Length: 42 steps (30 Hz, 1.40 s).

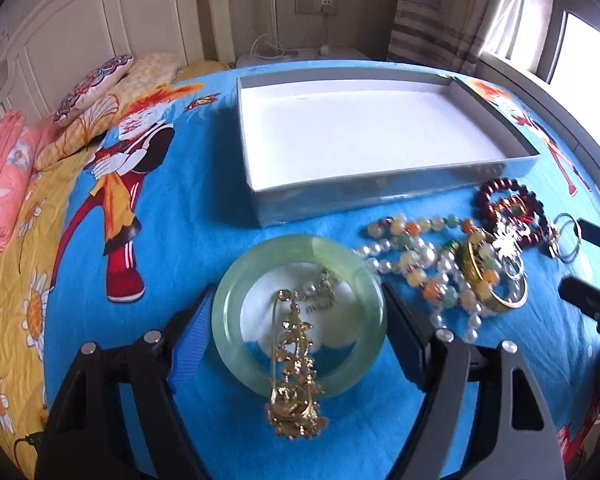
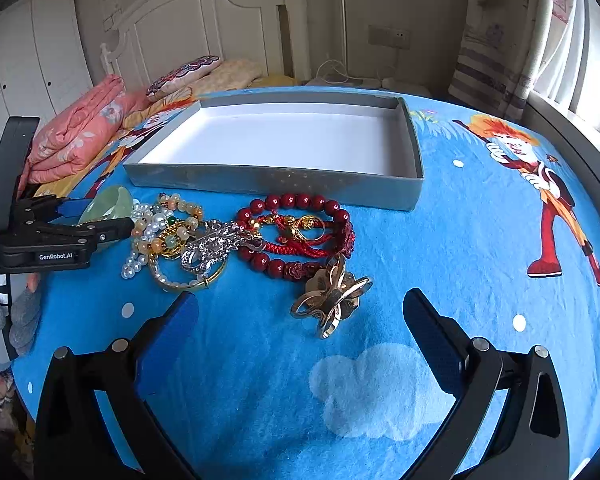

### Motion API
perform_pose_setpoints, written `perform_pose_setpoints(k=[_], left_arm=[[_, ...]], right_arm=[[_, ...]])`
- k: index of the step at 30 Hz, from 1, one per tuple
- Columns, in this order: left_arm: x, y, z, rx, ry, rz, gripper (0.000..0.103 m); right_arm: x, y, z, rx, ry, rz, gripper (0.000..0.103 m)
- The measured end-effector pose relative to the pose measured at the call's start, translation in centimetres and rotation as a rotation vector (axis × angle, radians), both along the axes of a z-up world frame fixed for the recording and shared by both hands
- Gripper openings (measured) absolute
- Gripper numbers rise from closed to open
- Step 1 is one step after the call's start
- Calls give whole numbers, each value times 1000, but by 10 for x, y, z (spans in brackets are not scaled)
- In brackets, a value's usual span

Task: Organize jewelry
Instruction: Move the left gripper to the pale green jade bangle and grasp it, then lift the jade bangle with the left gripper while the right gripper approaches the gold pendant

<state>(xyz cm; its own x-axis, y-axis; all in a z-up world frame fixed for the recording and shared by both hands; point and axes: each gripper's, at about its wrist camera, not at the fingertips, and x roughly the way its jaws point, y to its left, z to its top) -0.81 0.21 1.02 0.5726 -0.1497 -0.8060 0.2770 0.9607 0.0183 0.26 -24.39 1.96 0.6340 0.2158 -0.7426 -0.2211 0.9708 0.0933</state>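
My left gripper (image 1: pixel 298 320) is shut on a pale green jade bangle (image 1: pixel 228 312), its pads touching both sides of the ring. A gold brooch (image 1: pixel 296 364) lies over the bangle's near rim. In the right wrist view the bangle (image 2: pixel 108 206) shows tilted up off the blanket. A shallow grey box (image 1: pixel 256 196) with a white inside stands behind, empty. The jewelry pile holds a pearl and coloured bead necklace (image 1: pixel 416 256), a red bead bracelet (image 2: pixel 300 202) and a gold bangle (image 2: pixel 180 280). My right gripper (image 2: pixel 300 316) is open around a gold flower ring (image 2: pixel 330 296).
The work surface is a blue cartoon blanket (image 2: pixel 460 240) on a bed. A folded pink quilt (image 2: pixel 80 136) and pillows (image 1: pixel 96 92) lie at the far left by the white headboard. A window and curtain stand at the right.
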Motion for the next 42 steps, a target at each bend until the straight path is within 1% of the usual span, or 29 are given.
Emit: perform_pose_setpoints(k=[3, 7, 10, 13, 15, 18, 21, 23, 25, 26, 27, 29, 30, 32, 35, 37, 38, 41, 42], left_arm=[[-26, 4, 6, -30, -46, -26, 78], [-74, 15, 26, -123, -135, -66, 78], [-104, 16, 42, -125, -200, -94, 78], [-122, 15, 50, -116, -230, -109, 78], [-133, 16, 50, -117, -237, -119, 78], [-138, 18, 43, -117, -212, -133, 78], [-120, 18, 39, -101, -187, -111, 78], [-112, 21, 45, -114, -194, -95, 78], [-109, 26, 56, -141, -219, -81, 78], [-109, 30, 62, -150, -228, -72, 78], [-109, 33, 65, -149, -235, -61, 78], [-112, 41, 66, -104, -241, -18, 78], [-112, 45, 65, -80, -237, 3, 78], [-112, 53, 57, -34, -208, 51, 78], [-110, 67, 43, 5, -158, 113, 78], [-108, 79, 36, 6, -135, 154, 78], [-107, 85, 34, 4, -129, 171, 78], [-108, 102, 31, 13, -131, 216, 78], [-109, 108, 31, 14, -133, 228, 78]], right_arm=[[0, -3, 1, 17, -4, -1, 98], [-4, -8, 4, 50, -29, 4, 98], [-6, -12, 6, 69, -38, 4, 98], [-9, -16, 6, 90, -16, 5, 98], [-13, -19, 6, 105, -5, 9, 98], [-21, -20, 5, 107, 1, 20, 98], [-23, -16, 4, 83, -3, 27, 98], [-23, -11, 2, 45, -4, 26, 98], [-29, -2, 3, 6, -21, 42, 98], [-31, 3, 2, -3, -6, 57, 98], [-34, 10, 0, 11, 19, 79, 98], [-44, 31, -2, 53, 55, 155, 98], [-50, 48, -4, 57, 73, 208, 98], [-64, 81, -7, 58, 97, 304, 98], [-76, 132, -13, 52, 143, 403, 95], [-82, 162, -14, -7, 131, 411, 93], [-86, 176, -15, -43, 123, 420, 90], [-90, 204, -15, -69, 111, 438, 90], [-90, 212, -16, -97, 99, 434, 90]])
